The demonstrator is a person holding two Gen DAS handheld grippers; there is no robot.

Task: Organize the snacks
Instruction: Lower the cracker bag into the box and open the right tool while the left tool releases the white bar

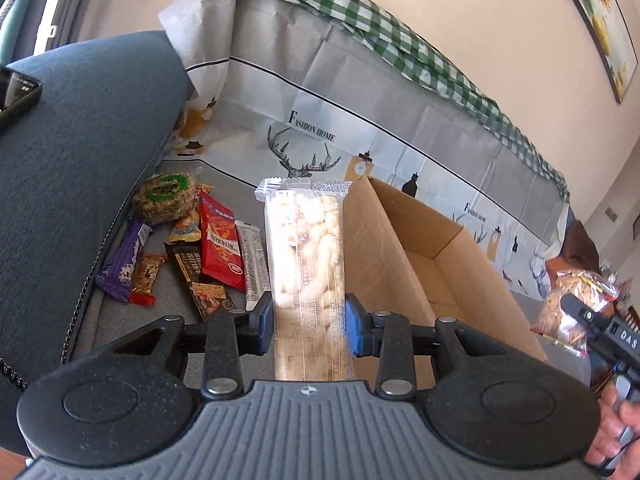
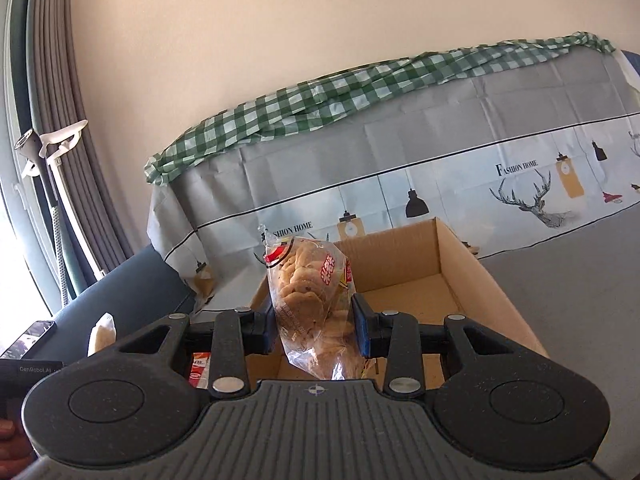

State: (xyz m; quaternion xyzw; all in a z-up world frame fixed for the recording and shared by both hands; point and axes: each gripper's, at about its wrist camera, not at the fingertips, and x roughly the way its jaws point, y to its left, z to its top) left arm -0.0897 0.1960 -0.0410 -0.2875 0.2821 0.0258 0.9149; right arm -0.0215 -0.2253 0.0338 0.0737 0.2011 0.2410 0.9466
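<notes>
We are gripping a long clear puffed-snack pack [image 1: 306,264] between our left gripper's [image 1: 308,322] narrowed fingers, and a cookie bag [image 2: 310,300] between our right gripper's [image 2: 316,330]; the cardboard box [image 2: 460,276] is lying just beyond both.

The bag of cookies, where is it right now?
The bag of cookies is pinched in the right claw, held up in front of the open cardboard box on the sofa.
</notes>
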